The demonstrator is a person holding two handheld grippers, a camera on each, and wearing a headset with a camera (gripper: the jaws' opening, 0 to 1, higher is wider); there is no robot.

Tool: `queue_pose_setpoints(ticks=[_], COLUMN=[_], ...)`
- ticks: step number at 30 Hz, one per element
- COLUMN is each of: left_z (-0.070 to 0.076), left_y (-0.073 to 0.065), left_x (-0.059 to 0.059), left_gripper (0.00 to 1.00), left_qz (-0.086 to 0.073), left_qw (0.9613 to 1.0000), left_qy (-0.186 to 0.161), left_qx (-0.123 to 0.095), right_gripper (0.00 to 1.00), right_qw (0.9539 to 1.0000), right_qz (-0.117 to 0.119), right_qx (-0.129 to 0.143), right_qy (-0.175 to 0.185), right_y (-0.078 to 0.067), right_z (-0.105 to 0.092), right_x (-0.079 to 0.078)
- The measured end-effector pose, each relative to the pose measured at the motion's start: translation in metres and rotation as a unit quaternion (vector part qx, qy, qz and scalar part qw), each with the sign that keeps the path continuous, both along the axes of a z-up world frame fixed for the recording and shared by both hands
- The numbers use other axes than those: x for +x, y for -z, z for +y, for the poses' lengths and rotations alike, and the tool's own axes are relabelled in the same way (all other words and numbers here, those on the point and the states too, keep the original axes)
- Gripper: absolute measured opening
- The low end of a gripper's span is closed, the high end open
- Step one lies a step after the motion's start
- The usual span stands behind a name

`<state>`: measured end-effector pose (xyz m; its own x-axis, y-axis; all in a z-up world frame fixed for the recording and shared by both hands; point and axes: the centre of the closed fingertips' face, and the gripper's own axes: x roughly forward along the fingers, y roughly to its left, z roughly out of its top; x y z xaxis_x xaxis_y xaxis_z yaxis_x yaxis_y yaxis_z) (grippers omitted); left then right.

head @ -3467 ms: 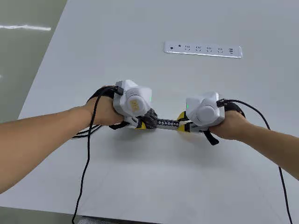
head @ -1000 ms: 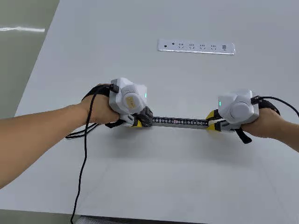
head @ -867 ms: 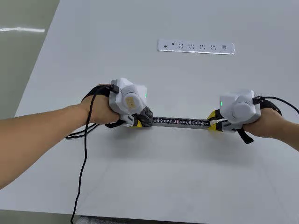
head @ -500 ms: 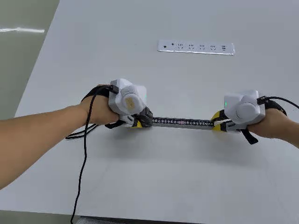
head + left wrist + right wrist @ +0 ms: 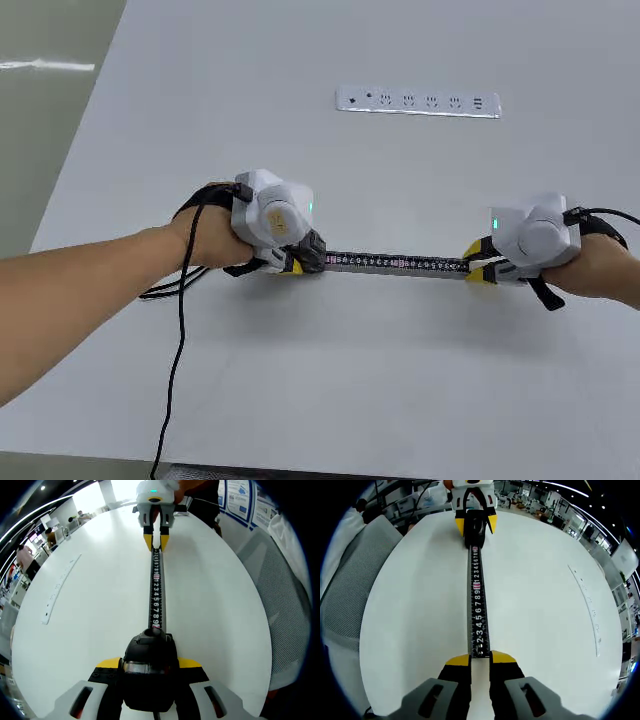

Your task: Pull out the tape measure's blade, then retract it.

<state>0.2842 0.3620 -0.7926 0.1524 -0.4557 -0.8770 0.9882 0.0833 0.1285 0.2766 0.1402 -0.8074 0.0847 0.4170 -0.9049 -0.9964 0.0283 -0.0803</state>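
- The tape measure case (image 5: 150,672) is sitting between the jaws of the left gripper (image 5: 300,262). The jaws are standing partly apart and are clamping the case on both flanks.
- The case is showing a compact, rounded black body with a matt finish, and the yellow jaw tips are pressing against its sides.
- The blade (image 5: 395,263) is standing pulled out of the case mouth and is running straight toward 3 o'clock in the head view. It is a narrow, flat strip, dark with pale printed numerals and graduation marks.
- The right gripper (image 5: 480,660) is pinching the free end of the blade. Its jaws are standing almost fully closed, with just the strip between the yellow tips.
- The two grippers are facing each other along the blade line, well apart, left at 9 o'clock and right at 3 o'clock of the blade's middle.
- Each gripper is showing a white moulded housing with rounded corners and is being held in a hand.
- The table (image 5: 330,380) is presenting a smooth, matt white surface under the blade. Whether the blade is touching it cannot be told.
- A power strip (image 5: 417,101), long, flat and white, is lying on the table at 12 o'clock of the blade, well apart from it.
- A black cable (image 5: 180,340) is trailing from the left gripper toward 6 o'clock and over the table edge.
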Motion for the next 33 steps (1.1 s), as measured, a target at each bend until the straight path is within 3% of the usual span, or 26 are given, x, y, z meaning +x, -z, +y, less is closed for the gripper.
queue_pose_setpoints(ticks=[33], left_z=[-0.001], left_y=[0.000], left_x=[-0.001], left_gripper=[0.37], left_qz=[0.000], left_qw=[1.0000], left_qy=[0.002], left_qx=[0.000], right_gripper=[0.11], right_qw=[0.9999], right_qz=[-0.002], right_qx=[-0.009], right_qy=[0.013], right_y=[-0.001], right_z=[-0.025], right_x=[0.000])
